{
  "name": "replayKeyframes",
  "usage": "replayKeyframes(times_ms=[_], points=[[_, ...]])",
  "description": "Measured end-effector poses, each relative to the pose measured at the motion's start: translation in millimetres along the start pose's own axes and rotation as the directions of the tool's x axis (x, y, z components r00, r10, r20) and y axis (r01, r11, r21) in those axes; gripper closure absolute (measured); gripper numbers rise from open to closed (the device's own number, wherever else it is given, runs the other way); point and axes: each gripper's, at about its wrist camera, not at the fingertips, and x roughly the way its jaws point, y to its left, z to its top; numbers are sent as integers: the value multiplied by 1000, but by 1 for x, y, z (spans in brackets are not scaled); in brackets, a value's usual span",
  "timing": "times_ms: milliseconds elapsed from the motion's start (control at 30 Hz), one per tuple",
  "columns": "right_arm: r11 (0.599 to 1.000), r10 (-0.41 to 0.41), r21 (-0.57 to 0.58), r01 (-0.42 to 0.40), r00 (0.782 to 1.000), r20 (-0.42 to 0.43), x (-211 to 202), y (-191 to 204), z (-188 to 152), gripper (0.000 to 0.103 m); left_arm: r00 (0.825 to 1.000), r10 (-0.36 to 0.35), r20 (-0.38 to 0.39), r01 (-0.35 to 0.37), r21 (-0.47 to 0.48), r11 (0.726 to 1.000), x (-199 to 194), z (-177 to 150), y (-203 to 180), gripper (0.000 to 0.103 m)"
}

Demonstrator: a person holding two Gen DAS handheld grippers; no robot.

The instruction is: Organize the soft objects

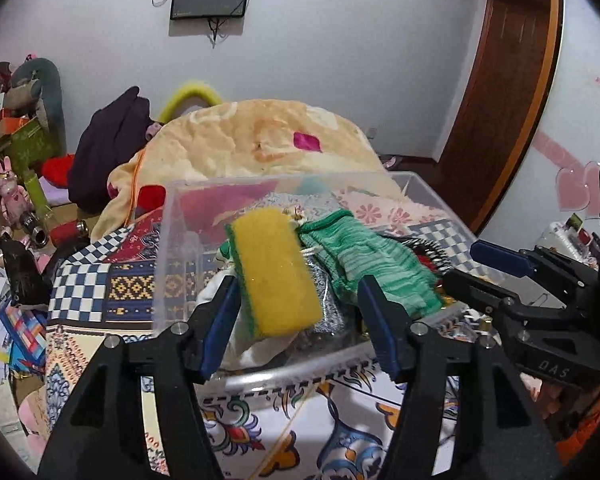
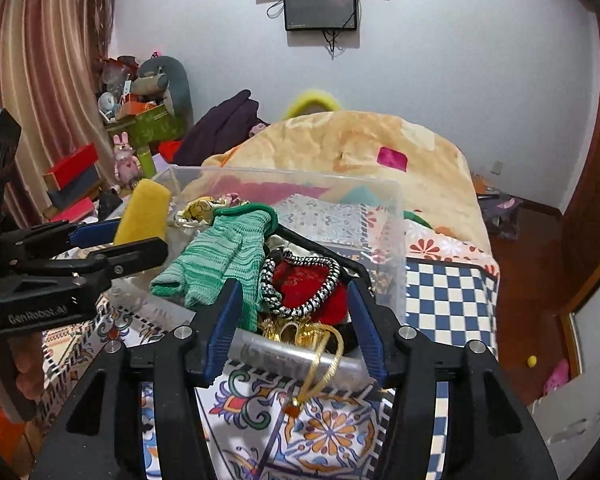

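Over the near rim of the clear plastic bin (image 1: 172, 240), your left gripper (image 1: 296, 320) hung with its blue pads spread wide, and the yellow sponge (image 1: 274, 272) stood tilted between them, up against the left pad and well clear of the right one, so you held nothing there. That sponge lay on the pile inside the bin, its green scouring edge turned to the left, a grey mesh scrubber (image 1: 330, 304) just beneath it. Beside it, the green knitted glove (image 1: 364, 260) draped across the heap. Your right gripper (image 2: 296, 320) was wide open too, hovering at the bin's front edge, its left pad just in front of the glove's cuff. Between those pads sat a red pouch (image 2: 300, 280) ringed by a black-and-white braided cord (image 2: 324, 300), with gold cord (image 2: 320, 356) spilling over the rim onto the patterned bedspread (image 2: 328, 432).
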Motion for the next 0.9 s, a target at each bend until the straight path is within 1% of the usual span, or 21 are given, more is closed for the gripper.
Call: replayKeyframes(times_ms=[67, 167, 267, 433, 533, 633, 667, 700, 733, 800, 833, 867, 900], points=[[1000, -3, -7, 3, 1000, 22, -10, 1, 3, 51, 1000, 0, 26, 0, 4, 1000, -13, 2, -1, 43], [1000, -9, -21, 11, 997, 80, -35, 4, 10, 50, 997, -11, 77, 10, 11, 1000, -39, 6, -6, 43], [1000, -5, -30, 9, 990, 138, -56, 10, 17, 47, 990, -12, 138, 9, 20, 1000, -67, 11, -11, 43], [999, 6, -40, 4, 970, 244, -96, 19, 27, 47, 969, -17, 248, 7, 40, 999, -117, 17, -20, 43], [999, 13, -45, 1, 954, 299, -115, 24, 31, 47, 951, -18, 308, 3, 50, 999, -143, 19, -27, 41], [999, 23, -44, -9, 938, 346, -133, 27, 32, 45, 933, -18, 360, -5, 61, 998, -167, 19, -33, 35], [999, 24, -42, -10, 931, 365, -139, 28, 32, 41, 927, -17, 376, -8, 65, 998, -174, 19, -34, 30], [999, 25, -42, -10, 925, 380, -144, 29, 31, 35, 920, -15, 393, -13, 67, 998, -181, 18, -36, 27], [999, 25, -41, -9, 919, 394, -148, 30, 31, 32, 914, -14, 406, -15, 68, 998, -186, 18, -37, 25], [999, 25, -40, -10, 909, 415, -155, 31, 29, 31, 909, -16, 417, -14, 68, 998, -191, 18, -38, 19], [999, 29, -40, -13, 907, 421, -158, 32, 27, 30, 906, -17, 423, -13, 69, 998, -194, 17, -39, 19], [999, 32, -41, -16, 903, 428, -161, 33, 27, 28, 904, -16, 427, -15, 70, 997, -196, 16, -39, 18], [999, 30, -40, -14, 902, 431, -160, 33, 27, 22, 903, -15, 430, -17, 71, 997, -198, 16, -40, 16]])
